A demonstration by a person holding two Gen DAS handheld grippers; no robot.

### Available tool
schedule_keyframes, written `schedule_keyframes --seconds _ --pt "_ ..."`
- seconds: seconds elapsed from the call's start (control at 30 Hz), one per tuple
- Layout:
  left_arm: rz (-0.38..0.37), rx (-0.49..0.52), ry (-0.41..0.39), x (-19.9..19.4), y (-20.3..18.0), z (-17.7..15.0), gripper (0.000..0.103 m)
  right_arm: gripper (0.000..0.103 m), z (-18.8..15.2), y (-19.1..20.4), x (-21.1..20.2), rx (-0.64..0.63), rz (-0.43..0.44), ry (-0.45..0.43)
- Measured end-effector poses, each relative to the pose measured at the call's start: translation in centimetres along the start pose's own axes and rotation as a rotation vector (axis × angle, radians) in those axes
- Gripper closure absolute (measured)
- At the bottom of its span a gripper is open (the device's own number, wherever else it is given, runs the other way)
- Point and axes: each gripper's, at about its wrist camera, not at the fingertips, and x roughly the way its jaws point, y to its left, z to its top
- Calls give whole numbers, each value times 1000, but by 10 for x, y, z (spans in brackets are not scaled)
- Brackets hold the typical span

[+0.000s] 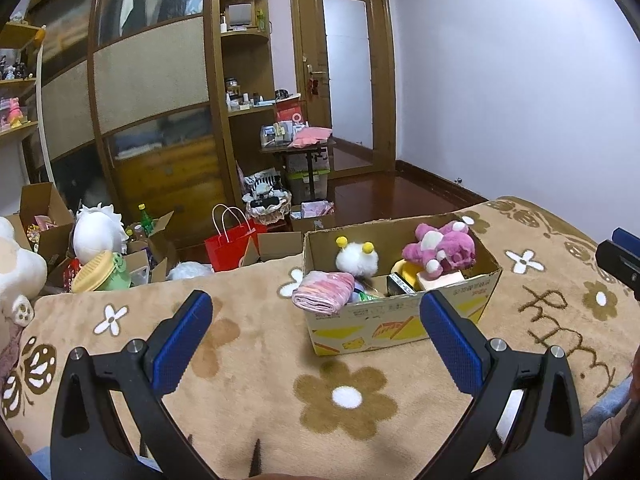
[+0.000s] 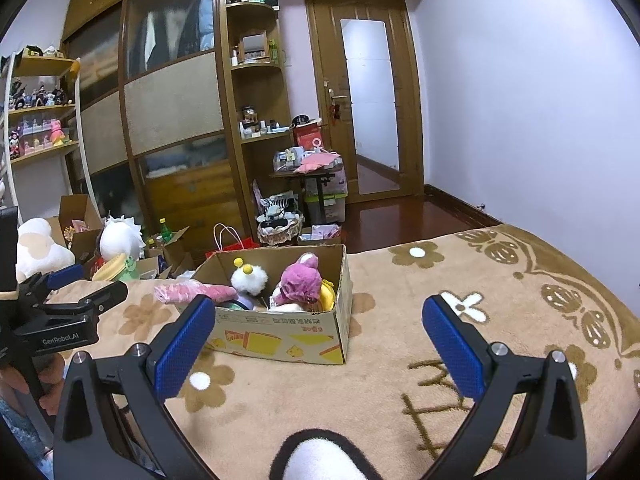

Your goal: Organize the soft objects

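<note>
Left wrist view: the left tongs (image 1: 316,334) are seen spread wide with nothing between the blue pads, held above a tan blanket (image 1: 248,376) patterned with brown flowers, which covers the bed. Just beyond the pads a cardboard box (image 1: 400,320) is set on the blanket. A rolled pink cloth (image 1: 324,290) is draped over the box's near left corner, partly hanging outside. Inside, a white fluffy toy with yellow antennae (image 1: 356,258) is placed at the left and a pink plush bear (image 1: 440,250) at the right, with a yellow item partly hidden beneath the bear.

In the right wrist view, the right tongs (image 2: 316,336) are likewise spread and empty, and the box is seen ahead and to the left on the blanket. The left tongs appear at the left edge of that view, gripped by a hand (image 2: 24,384).

Past the bed's far edge, on the floor, a red paper bag (image 1: 230,242), open cartons and a large white plush (image 1: 98,234) are gathered. Farther back a wooden wardrobe (image 1: 152,92) and a door with a frosted glass panel (image 1: 346,68) are seen.
</note>
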Motion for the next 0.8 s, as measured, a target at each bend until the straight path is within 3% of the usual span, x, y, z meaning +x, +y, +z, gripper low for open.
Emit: schedule_keyframes --seconds 0.8 --pt "-2 9 10 3 -1 -1 0 0 0 -1 0 -4 0 3"
